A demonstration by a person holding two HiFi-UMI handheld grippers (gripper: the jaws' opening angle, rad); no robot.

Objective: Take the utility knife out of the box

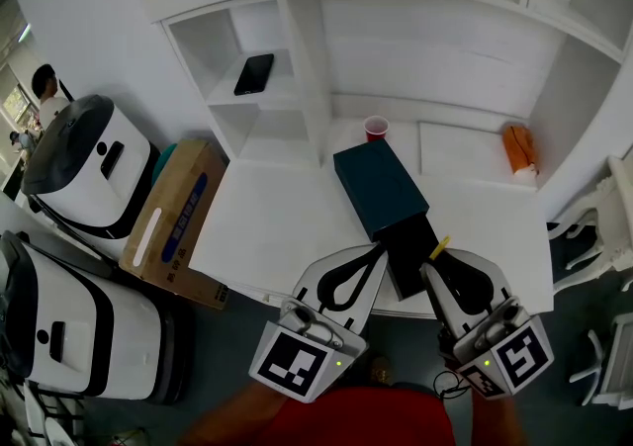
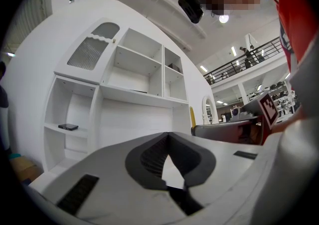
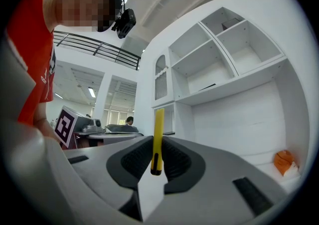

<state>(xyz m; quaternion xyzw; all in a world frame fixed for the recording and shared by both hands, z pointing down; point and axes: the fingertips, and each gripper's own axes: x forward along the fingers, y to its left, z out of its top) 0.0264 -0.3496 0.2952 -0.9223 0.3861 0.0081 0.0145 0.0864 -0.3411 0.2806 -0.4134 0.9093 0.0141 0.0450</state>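
Note:
A dark teal box (image 1: 381,187) lies on the white table (image 1: 267,226), its black inner tray (image 1: 410,261) slid out toward me. My right gripper (image 1: 436,262) is shut on a slim yellow utility knife (image 1: 440,247) just right of the tray. In the right gripper view the knife (image 3: 158,136) stands upright, pinched between the dark pads (image 3: 174,159). My left gripper (image 1: 379,252) hovers at the tray's left side. In the left gripper view its tips (image 2: 168,135) meet with nothing between them.
A red cup (image 1: 376,128) stands behind the box and an orange object (image 1: 519,149) lies at the back right. A black phone (image 1: 254,73) rests on a shelf. Left of the table are a cardboard box (image 1: 173,222) and white machines (image 1: 84,162).

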